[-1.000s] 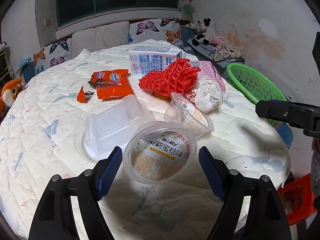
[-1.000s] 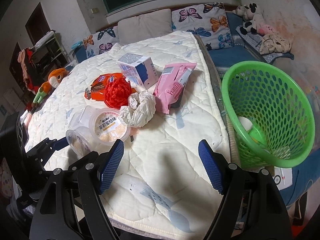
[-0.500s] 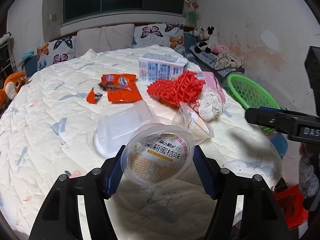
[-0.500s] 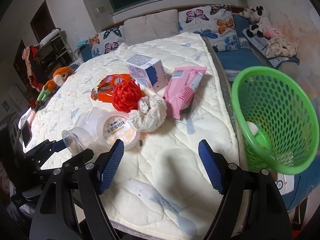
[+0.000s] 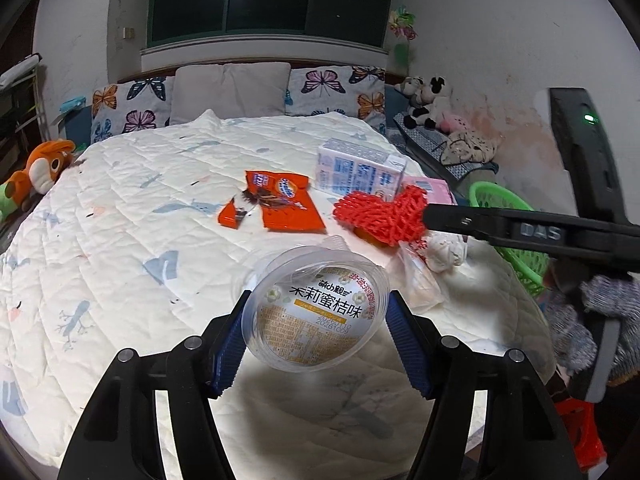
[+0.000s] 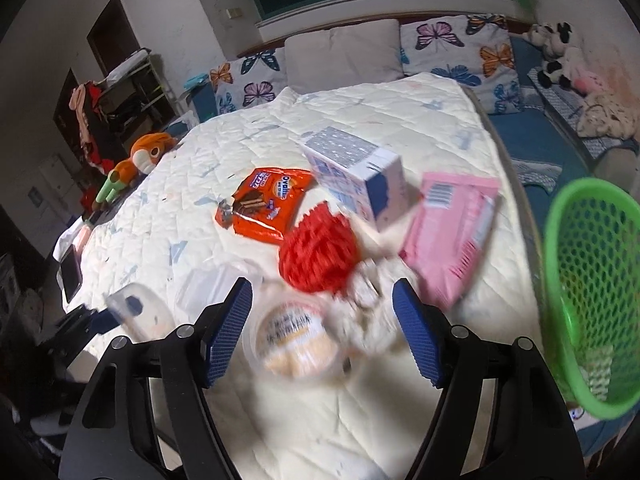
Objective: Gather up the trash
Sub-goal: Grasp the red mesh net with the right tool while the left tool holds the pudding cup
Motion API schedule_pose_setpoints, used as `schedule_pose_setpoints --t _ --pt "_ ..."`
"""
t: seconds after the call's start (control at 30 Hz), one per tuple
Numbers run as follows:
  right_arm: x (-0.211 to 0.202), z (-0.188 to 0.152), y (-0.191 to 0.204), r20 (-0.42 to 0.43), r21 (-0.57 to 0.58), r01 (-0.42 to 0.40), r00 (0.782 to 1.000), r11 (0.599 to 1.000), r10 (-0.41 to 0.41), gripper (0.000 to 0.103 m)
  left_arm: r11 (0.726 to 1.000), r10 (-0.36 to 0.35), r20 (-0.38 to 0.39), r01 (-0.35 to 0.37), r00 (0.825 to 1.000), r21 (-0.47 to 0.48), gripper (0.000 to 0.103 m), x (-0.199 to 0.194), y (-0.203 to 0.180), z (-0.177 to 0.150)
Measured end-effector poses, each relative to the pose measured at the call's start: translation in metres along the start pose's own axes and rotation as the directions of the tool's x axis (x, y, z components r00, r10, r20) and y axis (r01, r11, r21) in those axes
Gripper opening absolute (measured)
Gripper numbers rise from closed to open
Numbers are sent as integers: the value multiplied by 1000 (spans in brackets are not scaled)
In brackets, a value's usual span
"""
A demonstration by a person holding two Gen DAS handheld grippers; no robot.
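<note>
Left gripper (image 5: 316,330) has the clear jelly cup (image 5: 316,312) pinched between its blue pads, lifted off the bed (image 5: 120,240) near the foot edge.

Right gripper (image 6: 322,330) hangs with jaws spread wide above a second labelled cup (image 6: 294,342) and a crumpled white tissue (image 6: 366,320), both blurred. Further up the quilt lie the red foam net (image 6: 318,254), orange Ovaltine wrapper (image 6: 266,206), white-and-blue carton (image 6: 354,176) and pink packet (image 6: 452,232). The green basket (image 6: 592,280) stands just off the bed's right edge.
</note>
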State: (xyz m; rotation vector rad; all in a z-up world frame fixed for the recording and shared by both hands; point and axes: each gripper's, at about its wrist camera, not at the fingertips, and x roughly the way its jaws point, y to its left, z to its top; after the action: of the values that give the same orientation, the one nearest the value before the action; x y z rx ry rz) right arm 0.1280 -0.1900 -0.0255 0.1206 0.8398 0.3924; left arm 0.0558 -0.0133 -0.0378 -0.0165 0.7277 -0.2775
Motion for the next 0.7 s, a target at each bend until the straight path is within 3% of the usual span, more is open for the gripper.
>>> schedule_pose_setpoints --t 0.23,0.37,0.53,0.7 --pt "31 14 1 -38 -26 13 999 1000 -14 66 1000 8 -1 -8 1000 -19 64 2 10 2" --pt "41 15 1 -58 -43 25 998 999 -28 57 1000 5 -9 -5 1000 -26 64 4 13 1" --pt "39 15 -1 -45 -43 23 999 999 -25 46 1000 4 -8 -4 1000 -30 64 5 14 2" --pt "23 20 -5 -4 -13 0 1000 1000 0 44 1000 -1 2 1 1000 -25 64 4 12 6"
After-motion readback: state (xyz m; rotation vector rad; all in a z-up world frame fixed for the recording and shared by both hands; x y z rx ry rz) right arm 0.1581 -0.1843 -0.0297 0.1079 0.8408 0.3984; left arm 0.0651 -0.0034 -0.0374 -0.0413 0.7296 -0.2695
